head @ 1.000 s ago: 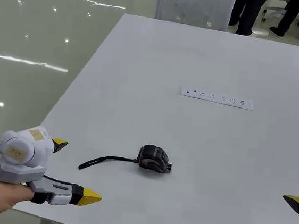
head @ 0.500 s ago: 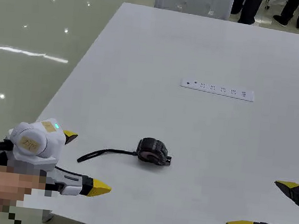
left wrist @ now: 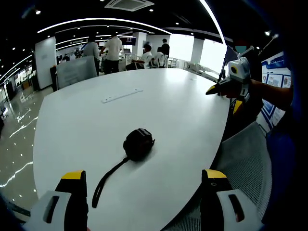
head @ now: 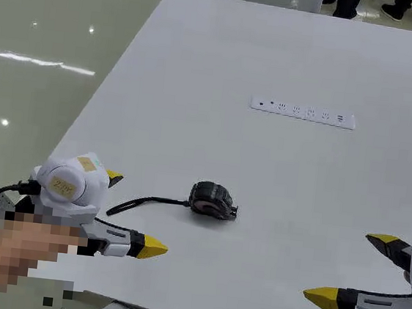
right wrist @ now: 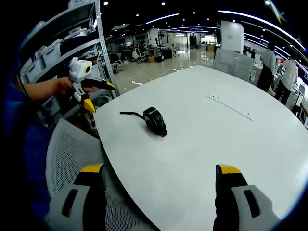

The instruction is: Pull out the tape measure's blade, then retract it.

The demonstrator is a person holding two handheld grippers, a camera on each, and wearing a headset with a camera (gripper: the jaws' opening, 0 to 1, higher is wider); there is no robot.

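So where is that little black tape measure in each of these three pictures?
Head view: tape measure lies low and centre on the white table.
Left gripper view: tape measure sits mid-picture, above and between the two jaws.
Right gripper view: tape measure is just left of centre, above the jaws.
Shared landmark: the white power strip, lying farther along the table than the tape measure in all three.

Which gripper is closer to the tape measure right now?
The left gripper: the tape measure lies just ahead of it, its black strap trailing toward its jaws. The right gripper, also open, sits farther off.
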